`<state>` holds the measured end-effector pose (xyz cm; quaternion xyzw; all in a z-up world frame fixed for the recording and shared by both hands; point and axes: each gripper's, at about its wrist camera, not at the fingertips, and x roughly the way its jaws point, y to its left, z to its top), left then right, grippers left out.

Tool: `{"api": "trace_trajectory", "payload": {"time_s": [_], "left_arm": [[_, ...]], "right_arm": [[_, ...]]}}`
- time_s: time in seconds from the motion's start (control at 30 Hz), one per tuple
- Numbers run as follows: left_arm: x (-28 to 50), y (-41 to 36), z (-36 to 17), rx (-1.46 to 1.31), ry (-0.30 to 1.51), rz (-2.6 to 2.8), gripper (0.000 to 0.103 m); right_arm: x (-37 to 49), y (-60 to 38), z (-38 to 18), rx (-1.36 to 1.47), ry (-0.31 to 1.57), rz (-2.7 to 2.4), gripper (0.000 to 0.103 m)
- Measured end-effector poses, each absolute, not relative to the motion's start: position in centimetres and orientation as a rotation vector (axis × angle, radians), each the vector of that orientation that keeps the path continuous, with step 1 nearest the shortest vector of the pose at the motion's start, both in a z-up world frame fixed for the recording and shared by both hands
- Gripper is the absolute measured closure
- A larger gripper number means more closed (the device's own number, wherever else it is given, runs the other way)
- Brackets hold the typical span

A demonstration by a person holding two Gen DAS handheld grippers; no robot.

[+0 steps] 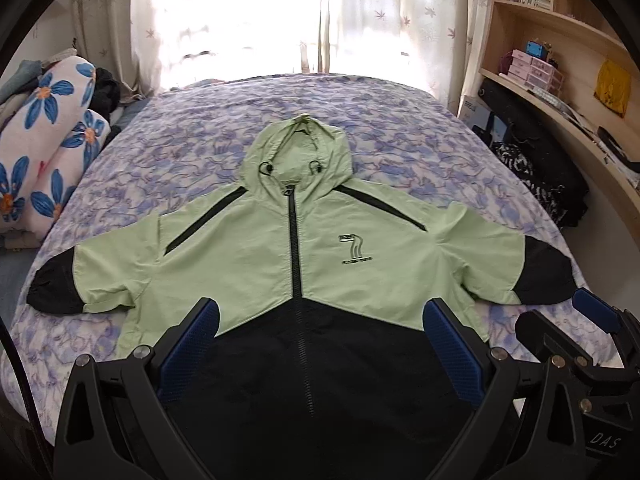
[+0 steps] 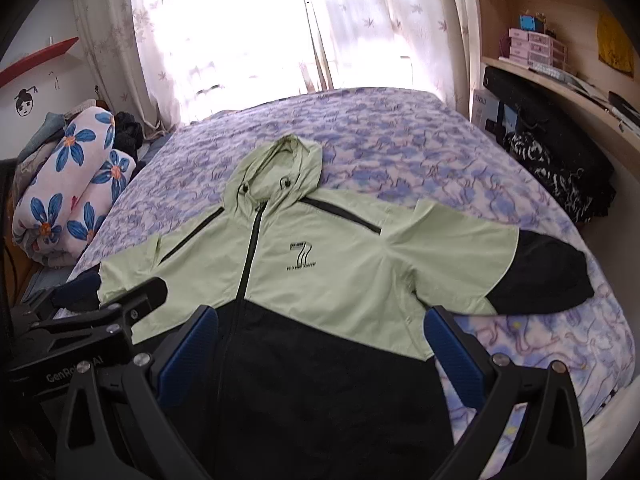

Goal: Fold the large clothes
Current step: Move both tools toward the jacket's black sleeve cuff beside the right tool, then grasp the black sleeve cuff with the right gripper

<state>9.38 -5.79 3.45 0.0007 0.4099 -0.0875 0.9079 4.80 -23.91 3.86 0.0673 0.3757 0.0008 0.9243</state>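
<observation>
1. Jacket (image 1: 256, 256), light green with a black lower body and black cuffs, lies flat and front-up on the bed (image 1: 400, 128), zipped closed, hood (image 1: 298, 152) pointing toward the curtained window (image 1: 248, 20).
2. Both sleeves are spread out to the sides. The sleeve on the left-gripper side ends in a black cuff (image 1: 56, 288) near the bed edge; the other sleeve's black cuff (image 2: 540, 276) rests on the floral bedspread.
3. A black logo with a large 7 (image 1: 354, 250) sits on the chest beside the zipper (image 1: 295, 240).
4. Left gripper (image 1: 320, 320): jaws wide apart, nothing between them. It hovers over the black hem area; blue pads (image 1: 192, 344) frame the zipper line. Contact with the fabric cannot be told.
5. Right gripper (image 2: 320, 328): jaws also wide apart, empty, hovering over the black lower body toward its own side of the jacket.
6. Each gripper shows in the other's view: the right gripper at the lower right edge of the left wrist view, the left gripper at the lower left of the right wrist view, so the 2 sit side by side.
7. Surroundings: rolled blue-flower quilt (image 1: 44, 148) beside the bed, wooden shelves (image 1: 560, 40) on the opposite side with pink drawer boxes (image 1: 532, 68).
</observation>
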Motion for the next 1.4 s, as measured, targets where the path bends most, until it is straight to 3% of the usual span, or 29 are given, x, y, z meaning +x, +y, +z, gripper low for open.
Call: {"api": "trace_trajectory", "payload": {"time_s": [0.8, 0.97, 1.4], "left_arm": [[13.6, -13.3, 6.9, 0.081, 0.672, -0.169, 0.002], [15.0, -16.2, 5.1, 0.065, 0.661, -0.194, 0.002], [21.7, -23.3, -5.9, 0.036, 0.922, -0.217, 0.002]], "right_arm": [[8.6, -36.0, 7.6, 0.189, 0.809, -0.156, 0.0], [9.8, -40.7, 4.6, 0.271, 0.874, -0.212, 0.001], [11.1, -59.2, -9.2, 0.64, 1.124, -0.522, 0.012]]}}
